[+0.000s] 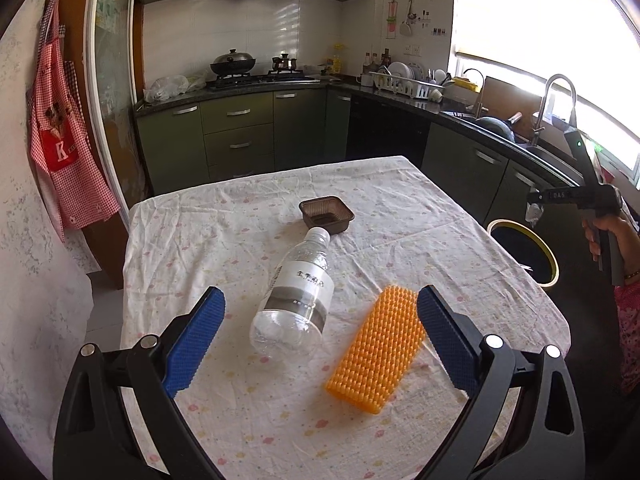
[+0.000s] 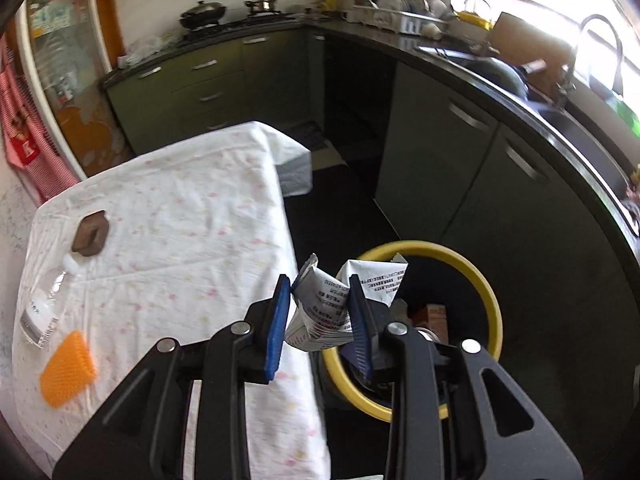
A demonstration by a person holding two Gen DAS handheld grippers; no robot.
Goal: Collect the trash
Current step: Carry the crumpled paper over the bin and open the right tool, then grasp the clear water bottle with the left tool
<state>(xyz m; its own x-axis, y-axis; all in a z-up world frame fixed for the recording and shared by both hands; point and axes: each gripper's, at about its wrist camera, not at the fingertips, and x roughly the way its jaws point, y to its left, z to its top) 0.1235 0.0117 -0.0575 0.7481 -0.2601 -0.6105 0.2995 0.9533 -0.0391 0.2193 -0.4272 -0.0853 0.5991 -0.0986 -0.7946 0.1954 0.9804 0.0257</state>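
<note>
Clamping crumpled carton: right tool; light, crushable. Left tool spread; slippery plastic bottle at 12 o'clock, grip mid-body.

My left gripper hangs low and level, its blue-padded fingers spread wide with nothing between them. My right gripper is out to the side, fingers drawn in close, pads pinching both sides. From the left view, my right hand wraps its handle.
</note>
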